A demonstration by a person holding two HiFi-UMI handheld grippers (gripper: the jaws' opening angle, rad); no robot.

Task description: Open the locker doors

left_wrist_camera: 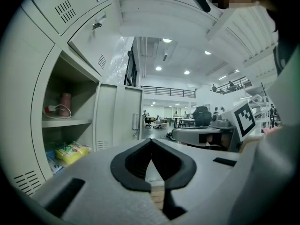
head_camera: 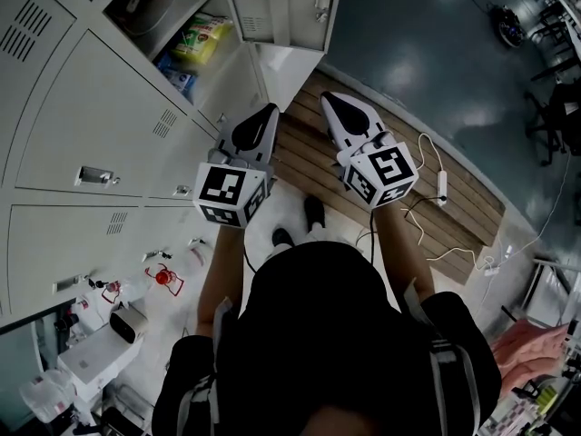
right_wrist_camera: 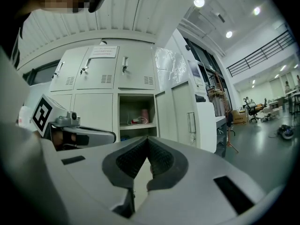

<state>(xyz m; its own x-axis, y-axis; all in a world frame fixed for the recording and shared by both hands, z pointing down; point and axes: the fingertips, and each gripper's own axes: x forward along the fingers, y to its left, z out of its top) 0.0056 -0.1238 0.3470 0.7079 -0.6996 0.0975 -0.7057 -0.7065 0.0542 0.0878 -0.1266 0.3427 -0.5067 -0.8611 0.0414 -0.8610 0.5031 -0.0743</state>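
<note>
A bank of pale grey lockers (head_camera: 82,134) fills the left of the head view. One locker compartment (head_camera: 172,25) stands open, its door (head_camera: 281,7) swung out, with a yellow packet (head_camera: 201,39) on the lower shelf. The lockers below it are closed, each with a small latch handle (head_camera: 95,177). My left gripper (head_camera: 270,109) and right gripper (head_camera: 327,98) are held side by side in front of the lockers, both shut with nothing between the jaws. The left gripper view shows the open compartment (left_wrist_camera: 65,125) and its door (left_wrist_camera: 129,121). It also appears in the right gripper view, the compartment (right_wrist_camera: 137,116) left of its door (right_wrist_camera: 187,121).
A wooden slatted platform (head_camera: 399,198) lies on the floor below the grippers, with a white power strip and cables (head_camera: 442,184) on it. Boxes and small items (head_camera: 91,361) sit on the floor at the lower left. Another person's hand (head_camera: 536,343) shows at the lower right.
</note>
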